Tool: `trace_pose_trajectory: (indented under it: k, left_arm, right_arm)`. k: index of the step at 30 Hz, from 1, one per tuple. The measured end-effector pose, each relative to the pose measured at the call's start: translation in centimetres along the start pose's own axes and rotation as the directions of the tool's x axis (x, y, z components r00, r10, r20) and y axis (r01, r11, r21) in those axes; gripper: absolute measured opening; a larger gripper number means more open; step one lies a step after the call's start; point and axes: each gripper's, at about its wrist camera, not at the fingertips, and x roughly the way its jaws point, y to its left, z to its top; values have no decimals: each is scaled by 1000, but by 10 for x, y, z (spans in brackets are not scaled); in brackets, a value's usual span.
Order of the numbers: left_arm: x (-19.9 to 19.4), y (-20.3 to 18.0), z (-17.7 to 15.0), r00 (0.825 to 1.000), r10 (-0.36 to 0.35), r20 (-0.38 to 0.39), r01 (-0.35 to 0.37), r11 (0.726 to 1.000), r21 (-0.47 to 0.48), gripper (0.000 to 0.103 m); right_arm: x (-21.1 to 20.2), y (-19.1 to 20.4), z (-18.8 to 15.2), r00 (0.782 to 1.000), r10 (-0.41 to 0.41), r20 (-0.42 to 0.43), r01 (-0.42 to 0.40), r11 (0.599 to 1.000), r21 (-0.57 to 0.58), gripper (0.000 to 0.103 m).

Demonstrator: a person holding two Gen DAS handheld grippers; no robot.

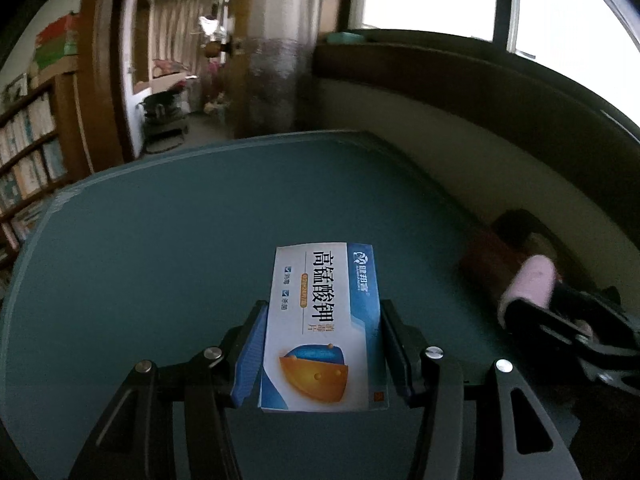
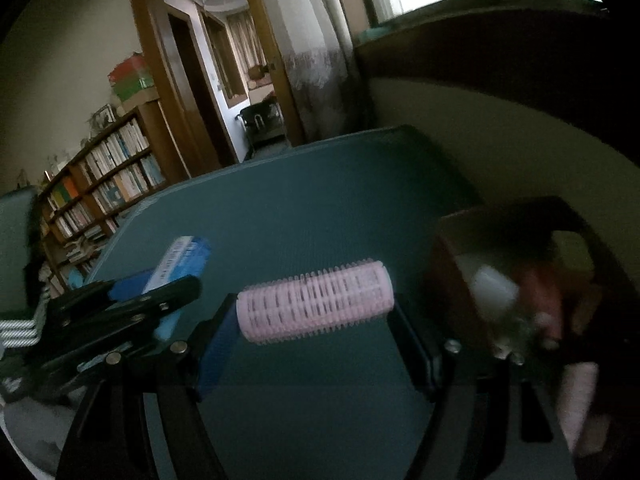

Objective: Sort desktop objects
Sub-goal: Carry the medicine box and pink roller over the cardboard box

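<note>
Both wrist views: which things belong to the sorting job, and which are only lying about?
Part of the job:
- medicine box, held in the left gripper
- pink hair roller, held in the right gripper
- brown container with small items inside

Only around:
- bookshelf
- curtain
- green table

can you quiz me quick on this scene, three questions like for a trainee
1. True or false: the left gripper holds a blue and white medicine box.
2. What does the right gripper hold? A) pink hair roller B) pen C) spoon
3. Fill in: the brown storage box stands on the ____ side of the green table in the right wrist view.

Key: 1 true; 2 A, the pink hair roller; 3 right.
</note>
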Motion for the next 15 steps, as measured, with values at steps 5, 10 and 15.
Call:
trace_pose_trajectory:
  k: [5, 10, 15]
  left_arm:
    - [-1, -33, 5, 999, -52, 1, 52, 997, 49, 55]
    - [-1, -67, 13, 994, -112, 2, 111, 989, 97, 55]
    - [4, -98, 19, 988, -157, -7, 156, 977, 144, 55]
  right_arm:
    - [-44, -27, -2, 997, -42, 68, 42, 999, 9, 77]
    - [-68, -76, 4, 981, -167, 103, 163, 986, 45, 77]
    - [-68, -111, 7, 968, -240, 73, 235, 969, 73, 77]
